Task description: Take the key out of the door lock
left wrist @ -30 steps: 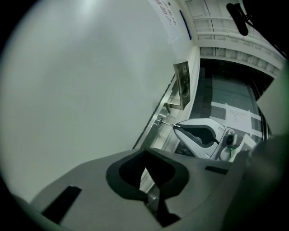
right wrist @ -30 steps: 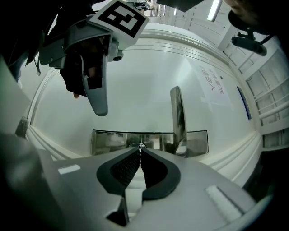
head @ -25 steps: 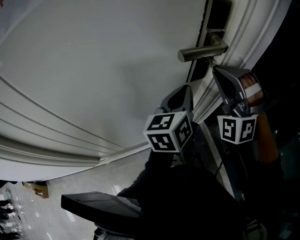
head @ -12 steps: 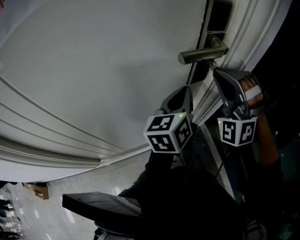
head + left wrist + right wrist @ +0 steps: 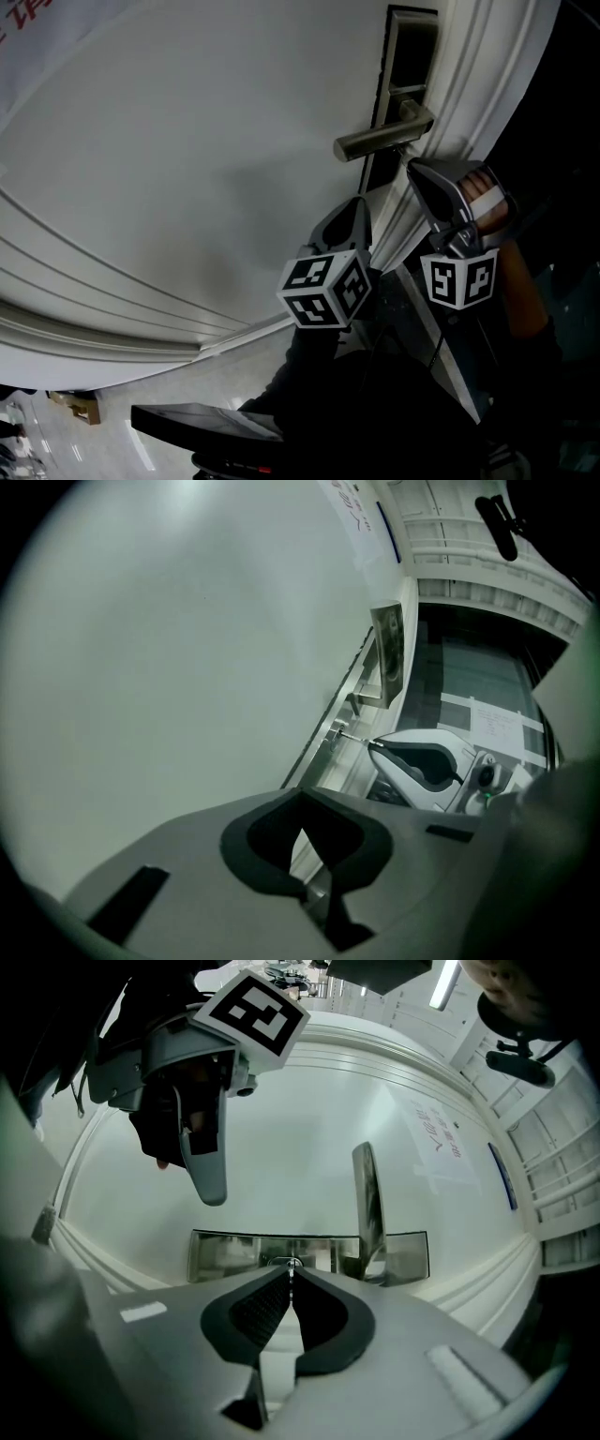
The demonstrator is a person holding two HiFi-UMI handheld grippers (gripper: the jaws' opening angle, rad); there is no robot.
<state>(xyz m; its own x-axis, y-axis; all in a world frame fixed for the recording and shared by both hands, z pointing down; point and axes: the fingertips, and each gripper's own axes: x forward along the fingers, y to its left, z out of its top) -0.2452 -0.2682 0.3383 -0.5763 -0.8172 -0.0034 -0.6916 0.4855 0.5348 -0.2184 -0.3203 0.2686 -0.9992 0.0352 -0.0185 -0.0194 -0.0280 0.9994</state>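
The right gripper point(image 5: 291, 1277) has its jaws pressed together on the key point(image 5: 291, 1267) - a thin strip of metal pinched at the very tips. In the left gripper view the key's shaft runs from those tips into the keyhole, so it is still seated in the door lock. The lock sits in a long metal lock plate point(image 5: 225, 1255) on the white door point(image 5: 187, 141), just below the lever handle point(image 5: 380, 141), near the door's right edge. A person's hand point(image 5: 483, 197) shows behind the right gripper.

The left gripper point(image 5: 302, 799) hangs just left of the right one and slightly nearer, close to the door face but apart from the lock plate - its jaws are together with nothing between them.
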